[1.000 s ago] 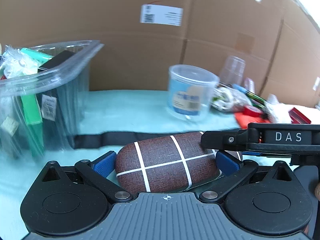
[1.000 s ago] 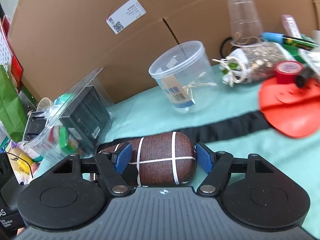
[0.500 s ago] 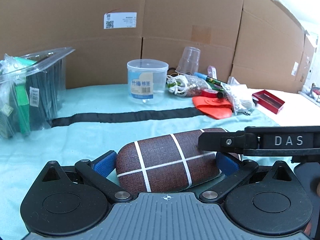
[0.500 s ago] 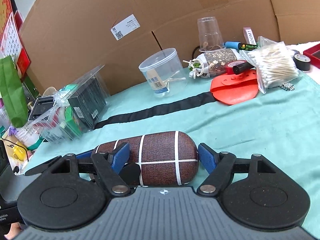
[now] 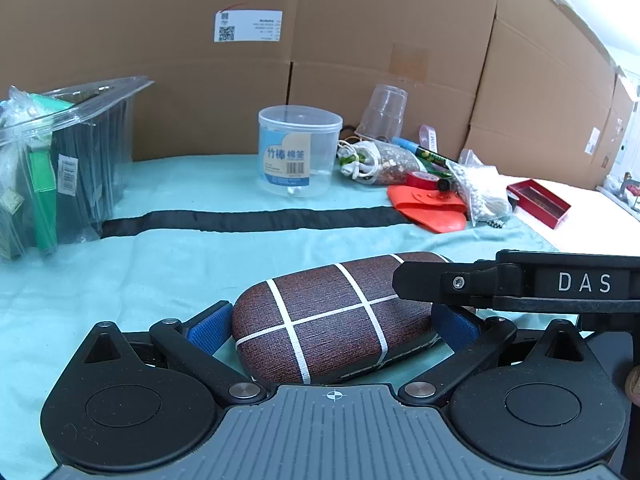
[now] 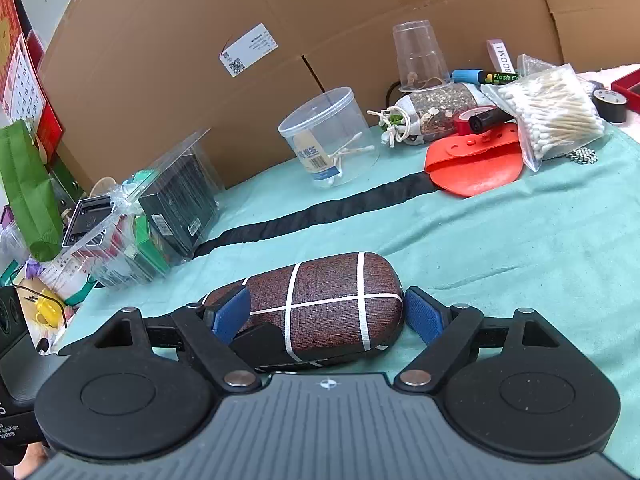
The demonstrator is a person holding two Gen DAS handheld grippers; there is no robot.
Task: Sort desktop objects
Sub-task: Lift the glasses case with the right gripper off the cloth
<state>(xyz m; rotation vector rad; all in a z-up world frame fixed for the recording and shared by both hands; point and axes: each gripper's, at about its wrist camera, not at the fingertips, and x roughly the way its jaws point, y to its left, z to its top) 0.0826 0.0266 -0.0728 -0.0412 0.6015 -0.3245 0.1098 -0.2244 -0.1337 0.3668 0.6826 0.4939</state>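
A brown glasses case (image 5: 332, 316) with white cross lines lies on the teal cloth (image 5: 160, 264), near the front. My left gripper (image 5: 332, 326) is shut on it, with a blue pad pressing on each end. My right gripper (image 6: 326, 314) straddles the same case (image 6: 324, 296) from the other side. Its jaws are opening, and the right pad (image 6: 424, 316) stands just off the case's end. In the left wrist view, one black finger of the right gripper (image 5: 460, 284) crosses over the case's right end.
A clear bin (image 5: 72, 152) of boxes stands at the left. Further back are a clear swab tub (image 5: 300, 148), an upturned cup (image 6: 420, 56), a red silicone piece (image 6: 472, 164), a swab bag (image 6: 548, 112) and a red tray (image 5: 538, 202). A cardboard wall (image 5: 360, 40) closes the back.
Both grippers and the case have drawn back from the bin and the cardboard wall toward the cloth's near side. The right gripper's pads have spread apart and come off the case.
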